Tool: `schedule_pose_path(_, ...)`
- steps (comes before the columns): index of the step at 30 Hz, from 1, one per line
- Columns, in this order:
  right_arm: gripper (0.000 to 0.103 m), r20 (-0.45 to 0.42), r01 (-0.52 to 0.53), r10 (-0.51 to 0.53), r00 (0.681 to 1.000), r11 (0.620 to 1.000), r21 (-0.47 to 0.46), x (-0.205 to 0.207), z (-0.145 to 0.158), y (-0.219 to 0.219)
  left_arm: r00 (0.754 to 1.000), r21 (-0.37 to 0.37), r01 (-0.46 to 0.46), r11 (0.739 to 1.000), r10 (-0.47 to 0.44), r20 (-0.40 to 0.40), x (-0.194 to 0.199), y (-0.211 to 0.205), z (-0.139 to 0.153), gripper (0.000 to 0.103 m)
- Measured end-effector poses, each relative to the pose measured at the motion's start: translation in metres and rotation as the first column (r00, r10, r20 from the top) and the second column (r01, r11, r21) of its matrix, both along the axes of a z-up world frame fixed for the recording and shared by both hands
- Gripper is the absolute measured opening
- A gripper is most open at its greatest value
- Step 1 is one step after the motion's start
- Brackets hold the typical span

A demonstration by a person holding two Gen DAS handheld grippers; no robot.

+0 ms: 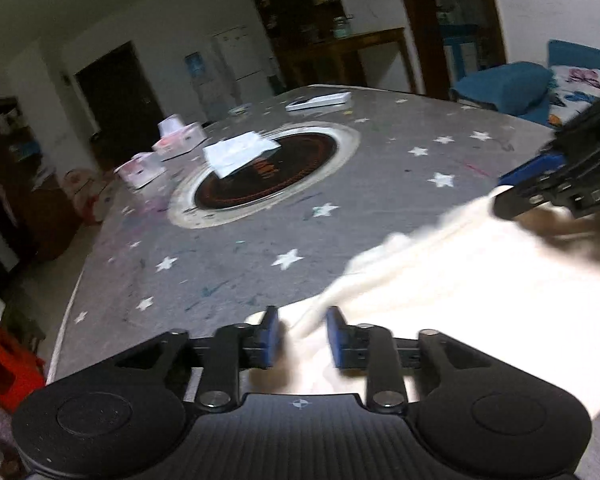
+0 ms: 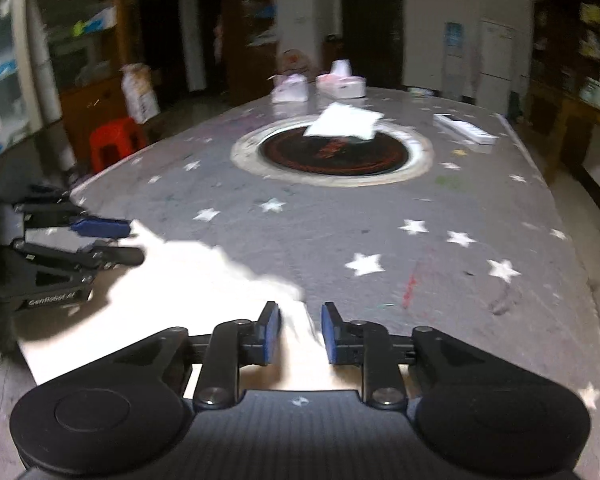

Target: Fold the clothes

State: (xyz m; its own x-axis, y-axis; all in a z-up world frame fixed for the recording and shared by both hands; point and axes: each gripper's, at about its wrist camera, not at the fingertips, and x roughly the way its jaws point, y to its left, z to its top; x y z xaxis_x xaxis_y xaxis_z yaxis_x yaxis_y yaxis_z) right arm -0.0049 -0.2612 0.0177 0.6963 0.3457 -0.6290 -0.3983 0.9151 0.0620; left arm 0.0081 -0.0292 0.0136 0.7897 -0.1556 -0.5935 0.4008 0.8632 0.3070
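Note:
A white garment [image 1: 460,292] [image 2: 188,280] lies bright and blurred on the near part of a grey star-patterned table [image 1: 260,232] [image 2: 340,220]. My left gripper [image 1: 303,332] hovers low over the garment's left edge; its blue pads stand apart, with a ridge of the cloth running between them and not pinched. My right gripper [image 2: 300,328] sits over the garment's right edge, jaws also apart, a fold of cloth in the gap. Each gripper shows in the other's view: the right gripper [image 1: 504,192] at the right edge, the left gripper [image 2: 128,240] at the left edge, both parted.
A round black hotplate [image 1: 268,172] [image 2: 336,152] is set in the table's middle, with a folded white piece [image 1: 236,152] [image 2: 342,122] on it. Tissue boxes [image 1: 180,138] and a flat white box [image 1: 320,101] lie farther back. A red stool [image 2: 112,144] stands beside the table.

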Motion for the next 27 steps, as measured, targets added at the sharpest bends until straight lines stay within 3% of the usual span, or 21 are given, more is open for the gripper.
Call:
schedule_pose_path(6, 0.022, 0.044, 0.008, -0.008, 0.999, 1.000, -0.012, -0.032, 0.015, -0.016, 0.998, -0.054, -0.054, 0.997, 0.056, 0.037, -0.018, 0.014, 0.017, 0.030)
schedule_pose_path(11, 0.021, 0.023, -0.023, 0.023, 0.999, 1.000, 0.000, -0.051, 0.012, -0.018, 0.999, -0.165, 0.026, 0.986, -0.023, 0.023, -0.055, 0.012, 0.035, 0.028)
schedule_pose_path(14, 0.019, -0.012, -0.005, 0.005, 1.000, 1.000, 0.008, -0.045, 0.001, -0.019, 0.998, -0.191, 0.058, 0.980, -0.061, -0.010, -0.065, 0.009, 0.030, 0.028)
schedule_pose_path(19, 0.019, -0.012, 0.036, -0.036, 0.999, 0.999, 0.004, -0.034, -0.003, -0.026, 0.998, -0.169, -0.001, 0.986, -0.010, -0.069, -0.057, 0.015, 0.010, 0.028)
schedule_pose_path(27, 0.019, 0.032, 0.010, -0.010, 0.999, 1.000, -0.010, -0.026, 0.010, -0.009, 0.996, -0.228, 0.002, 0.974, -0.022, -0.086, -0.044, 0.015, 0.020, 0.028)
